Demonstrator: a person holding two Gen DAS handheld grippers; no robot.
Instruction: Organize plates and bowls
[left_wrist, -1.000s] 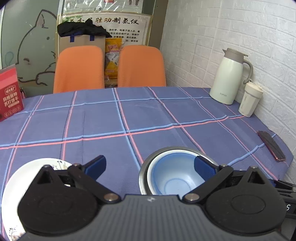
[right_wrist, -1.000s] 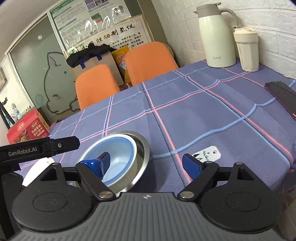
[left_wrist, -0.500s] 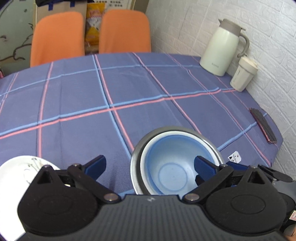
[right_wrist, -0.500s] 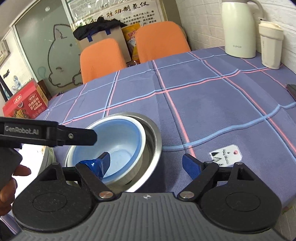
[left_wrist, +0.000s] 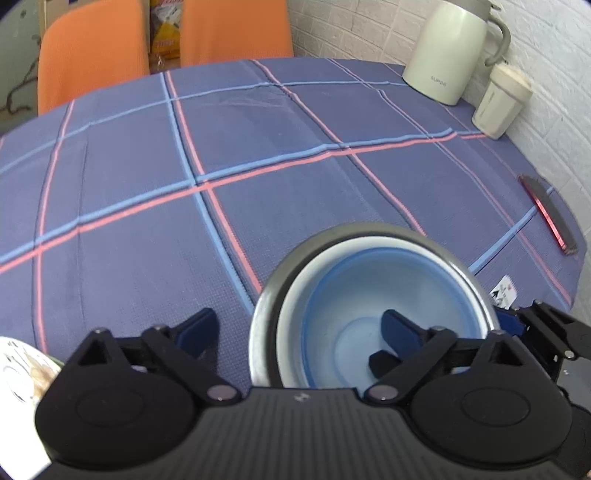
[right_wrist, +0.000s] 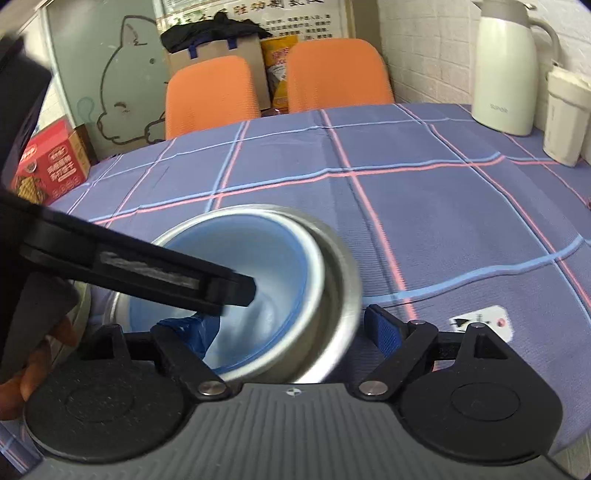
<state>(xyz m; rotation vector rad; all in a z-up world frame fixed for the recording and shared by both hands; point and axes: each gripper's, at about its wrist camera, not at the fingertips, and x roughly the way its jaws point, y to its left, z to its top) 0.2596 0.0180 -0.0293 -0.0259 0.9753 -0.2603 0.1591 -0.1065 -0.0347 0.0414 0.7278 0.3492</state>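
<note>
Steel bowl (left_wrist: 266, 314) holding blue bowl (left_wrist: 354, 295) sat on worktop (left_wrist: 258, 166) | left gripper (left_wrist: 299, 332) fingers apart, straddling its rim | right gripper (right_wrist: 291, 328) fingers apart, straddling opposite rim.

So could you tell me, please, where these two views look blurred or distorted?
Right wrist view: the steel bowl has a smeared right rim, and the left gripper crossing it is blurred too. Left wrist view: the bowls are fairly sharp, fisheye bends the tablecloth lines, and the plate is soft.
</note>
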